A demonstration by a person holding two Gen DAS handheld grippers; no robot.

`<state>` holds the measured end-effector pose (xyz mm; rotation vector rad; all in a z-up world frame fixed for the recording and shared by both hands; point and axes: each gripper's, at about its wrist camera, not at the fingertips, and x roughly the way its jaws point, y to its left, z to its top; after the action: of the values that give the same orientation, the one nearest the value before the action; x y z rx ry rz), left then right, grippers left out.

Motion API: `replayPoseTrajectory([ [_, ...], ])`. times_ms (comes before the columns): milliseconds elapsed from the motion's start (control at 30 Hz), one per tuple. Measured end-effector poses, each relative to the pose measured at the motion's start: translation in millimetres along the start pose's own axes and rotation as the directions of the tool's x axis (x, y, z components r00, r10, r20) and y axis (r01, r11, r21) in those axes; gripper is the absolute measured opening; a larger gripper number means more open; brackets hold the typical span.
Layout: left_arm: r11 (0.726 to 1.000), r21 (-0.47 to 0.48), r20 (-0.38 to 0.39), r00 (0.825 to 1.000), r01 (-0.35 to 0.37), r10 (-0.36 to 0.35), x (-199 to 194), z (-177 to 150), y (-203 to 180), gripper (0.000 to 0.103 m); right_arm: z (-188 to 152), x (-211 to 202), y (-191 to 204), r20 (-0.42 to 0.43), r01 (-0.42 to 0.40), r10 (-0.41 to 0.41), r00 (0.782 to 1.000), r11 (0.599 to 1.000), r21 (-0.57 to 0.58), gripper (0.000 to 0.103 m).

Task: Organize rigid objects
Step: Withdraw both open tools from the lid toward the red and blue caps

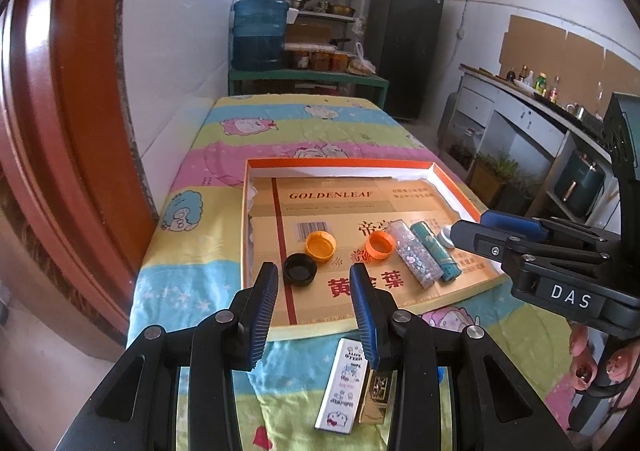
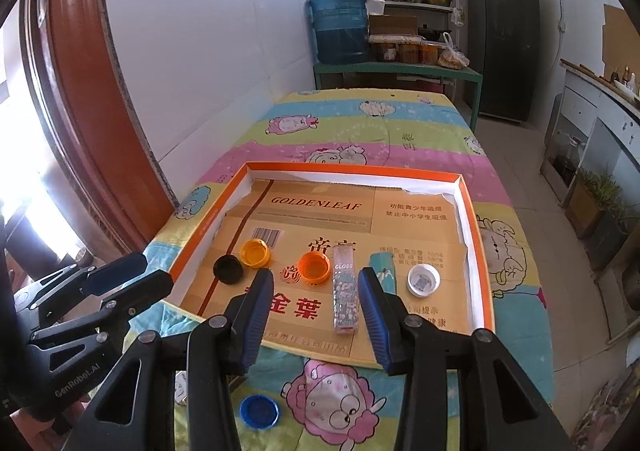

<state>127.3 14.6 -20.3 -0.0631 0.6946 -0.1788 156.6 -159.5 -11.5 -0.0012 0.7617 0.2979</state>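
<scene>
An orange-rimmed shallow box (image 1: 256,165) (image 2: 476,207) lies on the cartoon-print cloth. In it are a black cap (image 1: 300,269) (image 2: 228,269), a yellow cap (image 1: 320,246) (image 2: 255,253), an orange cap (image 1: 379,245) (image 2: 315,267), a glittery clear tube (image 1: 414,253) (image 2: 345,287), a teal tube (image 1: 436,251) (image 2: 382,261) and a white cap (image 2: 423,280). Outside, near me, lie a white printed tube (image 1: 342,385), a gold box (image 1: 376,395) and a blue cap (image 2: 259,410). My left gripper (image 1: 314,315) is open and empty above the box's near edge. My right gripper (image 2: 316,321) is open and empty over the box.
A white wall and red door frame (image 1: 72,111) run along the left. Behind the table stand a green shelf with a blue water jug (image 1: 259,31) and a dark fridge (image 1: 404,43). A kitchen counter (image 1: 520,107) runs on the right.
</scene>
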Motion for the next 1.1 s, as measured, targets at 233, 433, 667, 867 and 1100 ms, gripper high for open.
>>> replayPoseTrajectory([
  [233, 1.0, -0.01, 0.015, 1.0, -0.003, 0.003, -19.1, -7.7, 3.8, 0.038, -6.0, -18.1, 7.3, 0.018, 0.001, -0.001, 1.0, 1.0, -0.009, 0.044],
  [433, 1.0, -0.013, 0.03, 1.0, 0.001, -0.001, -37.4, -16.9, 5.2, 0.038, -13.5, -33.7, 14.2, 0.032, 0.001, -0.001, 0.999, 1.0, -0.017, 0.044],
  [667, 1.0, -0.007, 0.039, 0.999, 0.004, -0.004, -53.6, -27.7, 2.9, 0.038, -27.4, -50.9, 21.7, 0.04, 0.003, -0.002, 0.999, 1.0, -0.024, 0.044],
  [867, 1.0, -0.012, 0.035, 0.999, 0.029, -0.028, -62.6, -41.4, 0.1, 0.038, -39.5, -57.3, 24.3, 0.033, 0.004, -0.004, 0.999, 1.0, -0.021, 0.044],
  [1100, 0.995, 0.01, -0.009, 0.995, 0.102, -0.102, -66.3, -74.1, -17.4, 0.039, -54.7, -62.6, 24.3, 0.019, 0.007, -0.007, 1.0, 1.0, -0.013, 0.044],
])
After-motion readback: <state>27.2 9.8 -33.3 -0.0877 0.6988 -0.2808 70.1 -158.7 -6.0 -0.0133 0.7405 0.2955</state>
